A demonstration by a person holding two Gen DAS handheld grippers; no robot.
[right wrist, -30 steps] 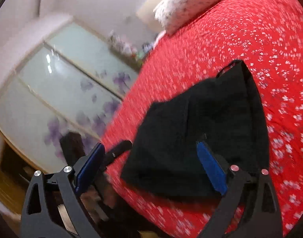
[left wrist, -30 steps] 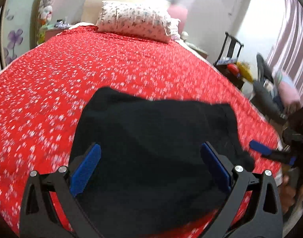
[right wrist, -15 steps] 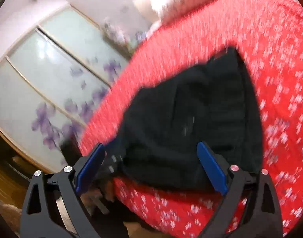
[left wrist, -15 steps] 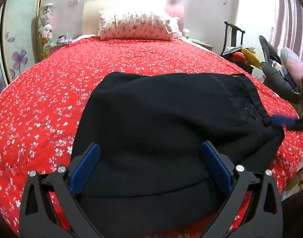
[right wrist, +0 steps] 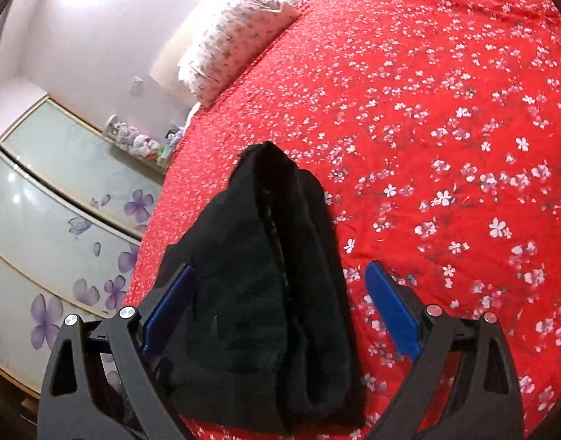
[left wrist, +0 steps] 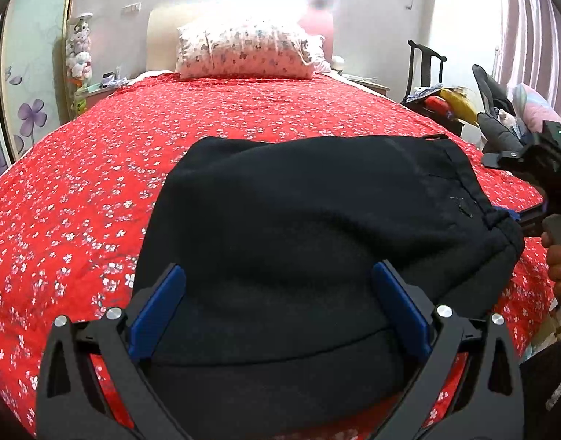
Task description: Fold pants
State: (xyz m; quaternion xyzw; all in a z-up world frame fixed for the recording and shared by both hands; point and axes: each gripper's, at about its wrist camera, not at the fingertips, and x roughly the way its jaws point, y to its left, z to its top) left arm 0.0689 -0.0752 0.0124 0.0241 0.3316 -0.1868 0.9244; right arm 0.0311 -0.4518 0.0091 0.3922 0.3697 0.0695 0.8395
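Note:
The black pants [left wrist: 317, 227] lie folded in a thick bundle on the red flowered bedspread [left wrist: 97, 190], near the bed's foot. My left gripper [left wrist: 278, 311] is open, its blue fingers either side of the bundle's near edge. My right gripper [right wrist: 280, 304] is open too, its fingers straddling the right end of the pants [right wrist: 266, 264], seen edge-on as stacked layers. In the left wrist view the right gripper [left wrist: 530, 198] sits at the bundle's right corner, held by a hand.
A flowered pillow [left wrist: 244, 53] lies at the bed's head. A wardrobe with purple flower doors [right wrist: 60, 220] stands left of the bed. A black chair [left wrist: 427, 69] and piled clothes and bags [left wrist: 500, 117] stand at the right.
Both grippers have closed in on the folded pants. The right gripper swung round from the bed's edge to the bundle's right end, which it now straddles. The left view has steadied.

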